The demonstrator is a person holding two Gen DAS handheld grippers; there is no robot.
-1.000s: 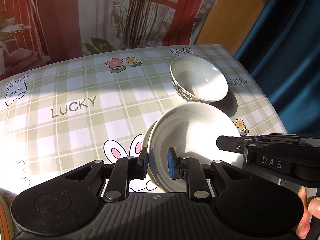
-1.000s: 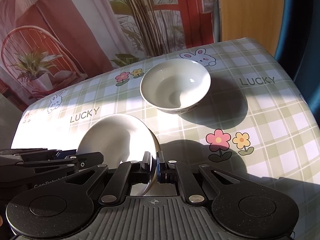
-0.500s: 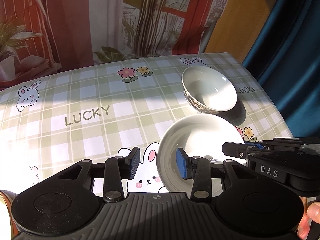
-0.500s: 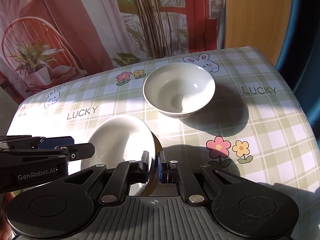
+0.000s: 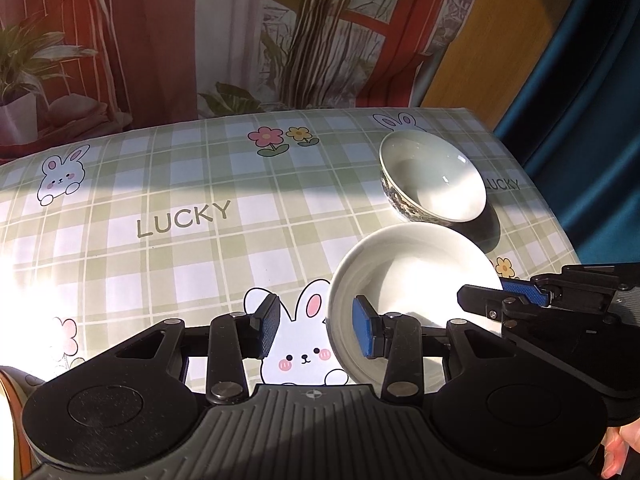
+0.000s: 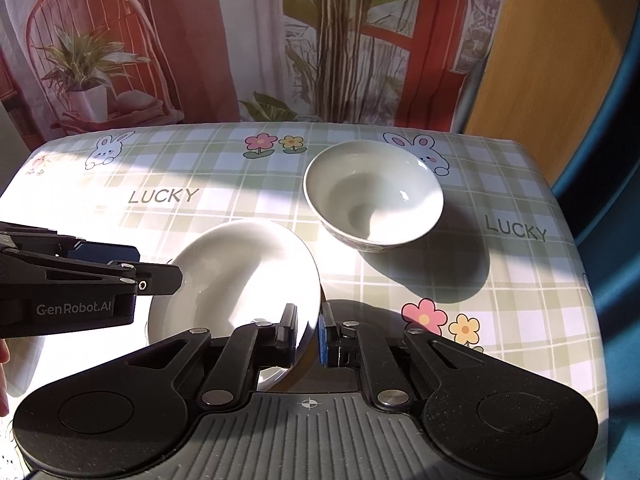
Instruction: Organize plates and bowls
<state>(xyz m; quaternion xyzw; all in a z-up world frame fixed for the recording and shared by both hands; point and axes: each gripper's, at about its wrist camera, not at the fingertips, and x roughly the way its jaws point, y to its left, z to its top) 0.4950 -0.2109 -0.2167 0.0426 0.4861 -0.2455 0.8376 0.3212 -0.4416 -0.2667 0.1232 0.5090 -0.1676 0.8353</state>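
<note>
A white plate is held tilted above the table. My right gripper is shut on its right rim; the plate shows at centre left in the right wrist view. My left gripper is open; its jaws stand wide apart, the right pad inside the plate's left rim and the left pad off it. A white bowl with a dark patterned outside stands upright on the table behind the plate, and it also shows in the right wrist view.
The table wears a green checked cloth with bunnies, flowers and "LUCKY". Its right edge drops off beside a blue curtain. A printed backdrop hangs behind the far edge.
My left gripper has opened and let go of the plate's left rim, then pulled back to the left. My right gripper keeps hold of the plate, which has lifted and tilted.
</note>
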